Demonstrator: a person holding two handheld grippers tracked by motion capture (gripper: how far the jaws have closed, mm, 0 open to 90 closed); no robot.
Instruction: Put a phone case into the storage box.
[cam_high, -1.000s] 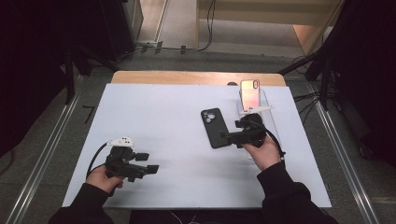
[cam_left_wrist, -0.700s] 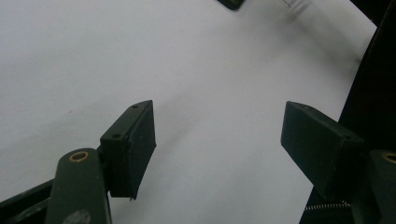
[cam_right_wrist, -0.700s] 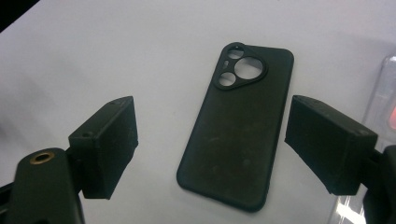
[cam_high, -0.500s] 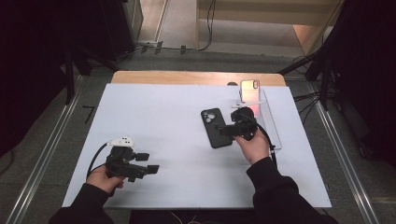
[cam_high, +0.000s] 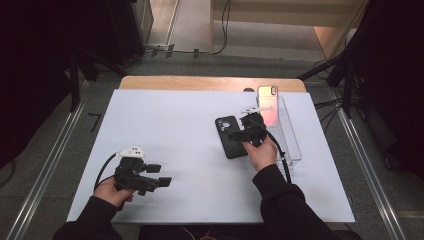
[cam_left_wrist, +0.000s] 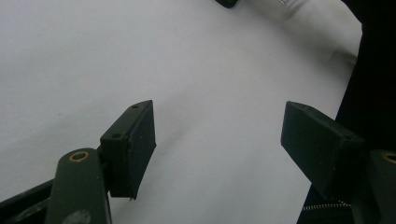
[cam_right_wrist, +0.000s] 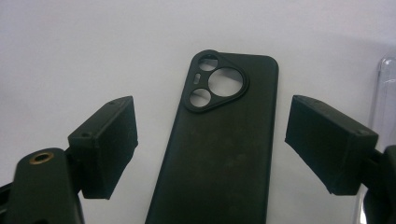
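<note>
**A:** Start big. What am I looking at from above?

**B:** I've got a white table (cam_high: 175, 135) filling most of the high view, with a strip of wooden edge (cam_high: 200, 83) along its far side. On the right half sits a clear plastic tray (cam_high: 290, 145), long side running away from me. A phone with a glowing pinkish screen (cam_high: 267, 102) stands propped at the tray's far end.

**A:** And the piece we're working on?

**B:** That's the black phone case (cam_right_wrist: 219, 154), lying flat on the table with its back up, just left of the tray. The three-holed camera cutout is at its far end.

**A:** Where's my right gripper?

**B:** My right gripper (cam_right_wrist: 210, 144) hangs right over the case. In the right gripper view the case runs up between the two jaws, with a gap on either side. The jaws have just been opening; they stand apart, pads not pressing on the case. The tray's clear wall shows at the right edge there.

**A:** Left side?

**B:** My left gripper (cam_high: 162, 175) sits near the table's front left corner, well apart from the case. In the left gripper view its jaws are spread wide over bare white tabletop, nothing between them.
</note>
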